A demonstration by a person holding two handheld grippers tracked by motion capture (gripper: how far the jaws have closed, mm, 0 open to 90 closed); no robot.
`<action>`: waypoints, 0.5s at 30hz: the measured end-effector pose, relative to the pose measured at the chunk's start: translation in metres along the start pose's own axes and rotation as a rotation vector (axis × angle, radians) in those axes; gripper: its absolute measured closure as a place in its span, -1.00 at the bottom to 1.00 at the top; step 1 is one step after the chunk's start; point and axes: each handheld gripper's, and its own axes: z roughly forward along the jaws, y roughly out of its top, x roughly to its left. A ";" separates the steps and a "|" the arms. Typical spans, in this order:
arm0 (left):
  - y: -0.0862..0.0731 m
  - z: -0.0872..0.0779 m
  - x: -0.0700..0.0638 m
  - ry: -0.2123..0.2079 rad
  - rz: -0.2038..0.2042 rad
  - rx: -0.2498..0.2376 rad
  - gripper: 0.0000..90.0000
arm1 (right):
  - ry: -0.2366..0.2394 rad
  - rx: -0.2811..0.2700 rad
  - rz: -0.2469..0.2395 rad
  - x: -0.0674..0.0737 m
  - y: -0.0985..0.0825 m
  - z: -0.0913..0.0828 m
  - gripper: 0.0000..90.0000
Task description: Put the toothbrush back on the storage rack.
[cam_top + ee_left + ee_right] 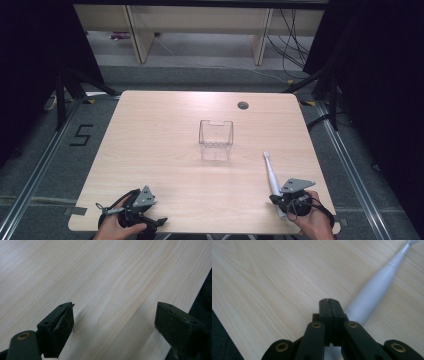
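A white electric toothbrush (270,172) lies on the wooden table (160,150) near its right front corner, head pointing away from me. My right gripper (278,198) hovers over the toothbrush's near end. In the right gripper view its jaws (329,301) are shut together with nothing between them, and the toothbrush handle (374,292) runs along their right side. My left gripper (152,220) rests at the table's front left edge. Seen in the left gripper view, it (115,315) is open over bare wood.
A clear plastic container (216,140) stands upright in the middle of the table. A round cable hole (243,105) sits near the far edge. Dark floor and black stands surround the table, and the table's front edge lies right by the left gripper.
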 end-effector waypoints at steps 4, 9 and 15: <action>0.000 0.000 0.000 0.000 -0.001 -0.001 -0.66 | 0.001 0.012 0.016 -0.001 -0.002 -0.002 1.00; 0.000 0.000 0.000 0.000 0.001 0.000 -0.66 | -0.010 0.019 0.021 -0.004 -0.004 -0.004 1.00; 0.000 0.000 0.000 0.001 0.004 0.009 -0.66 | -0.016 0.013 0.035 -0.006 -0.007 -0.004 1.00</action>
